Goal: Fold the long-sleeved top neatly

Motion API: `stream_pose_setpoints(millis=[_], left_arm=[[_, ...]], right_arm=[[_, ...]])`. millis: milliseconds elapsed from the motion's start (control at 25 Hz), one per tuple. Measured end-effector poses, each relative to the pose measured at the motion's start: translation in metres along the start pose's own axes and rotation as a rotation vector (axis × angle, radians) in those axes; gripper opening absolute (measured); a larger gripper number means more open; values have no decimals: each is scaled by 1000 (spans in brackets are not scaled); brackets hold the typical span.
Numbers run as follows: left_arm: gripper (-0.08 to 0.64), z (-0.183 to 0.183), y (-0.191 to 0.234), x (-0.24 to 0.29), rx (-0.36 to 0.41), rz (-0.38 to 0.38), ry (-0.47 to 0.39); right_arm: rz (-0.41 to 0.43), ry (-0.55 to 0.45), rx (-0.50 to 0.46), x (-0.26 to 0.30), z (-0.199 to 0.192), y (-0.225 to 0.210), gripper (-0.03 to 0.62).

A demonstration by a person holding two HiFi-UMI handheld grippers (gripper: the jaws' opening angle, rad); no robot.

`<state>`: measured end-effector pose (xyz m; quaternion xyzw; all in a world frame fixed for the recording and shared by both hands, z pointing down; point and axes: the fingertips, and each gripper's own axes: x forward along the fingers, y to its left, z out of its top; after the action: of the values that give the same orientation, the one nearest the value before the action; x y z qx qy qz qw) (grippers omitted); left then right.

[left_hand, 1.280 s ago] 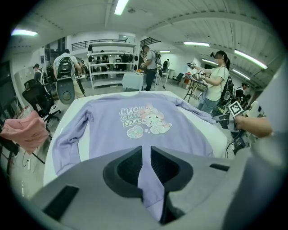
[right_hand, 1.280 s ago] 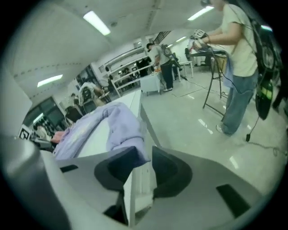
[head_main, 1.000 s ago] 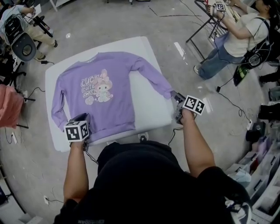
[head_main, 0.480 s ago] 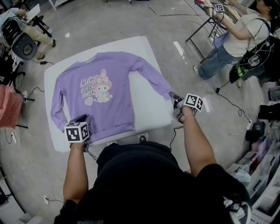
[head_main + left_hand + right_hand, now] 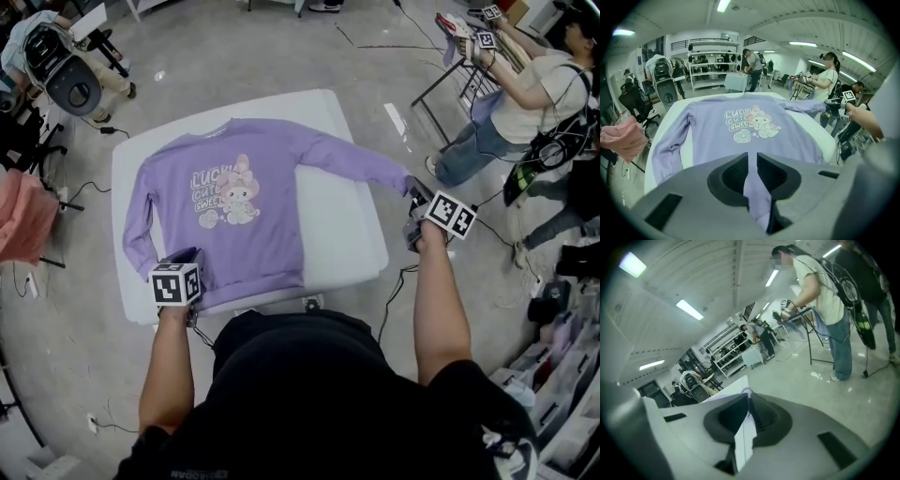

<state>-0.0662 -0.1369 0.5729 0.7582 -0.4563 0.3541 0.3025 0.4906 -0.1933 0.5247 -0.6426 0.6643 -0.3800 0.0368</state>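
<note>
Soft, light, limp top, flat on table (print up). Clamped at near hem by left gripper; pinched at right cuff, off the table's right edge, by right gripper, jaws just closing on cloth. Best held at 2 edges; sags otherwise.

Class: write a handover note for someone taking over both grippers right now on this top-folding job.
Left gripper: shut on the hem.
Right gripper: has just been closing, now shut on the cuff; that sleeve stretches out past the table edge.
Top: flat on the table, print up.
Done: no fold yet.
Left: probably fold both sleeves in, then the body.
</note>
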Motion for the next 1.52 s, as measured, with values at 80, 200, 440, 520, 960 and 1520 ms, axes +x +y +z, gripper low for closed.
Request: stream_pose_setpoints(millis=[80,200,440,520,960,1520], left_arm=[[58,2,2,-1,-1,-6,-12],[58,4,6,-1,4,-14,-28],[58,0,15,-14,12,-30,-47],[58,-2,19,-20,11,-31,-55],[58,-14,58,-55,-45,-21,-100],[58,-38,102,-77,-107,-1,-112]], right_arm=[[27,11,-100,0,28,35,28],[81,35,-259,7,56,96,28],[162,112,-416,22,79,208,28],[183,134,-461,27,78,241,28],[321,453,-503,88,-17,374,32],[294,599,-130,198,-163,450,29]])
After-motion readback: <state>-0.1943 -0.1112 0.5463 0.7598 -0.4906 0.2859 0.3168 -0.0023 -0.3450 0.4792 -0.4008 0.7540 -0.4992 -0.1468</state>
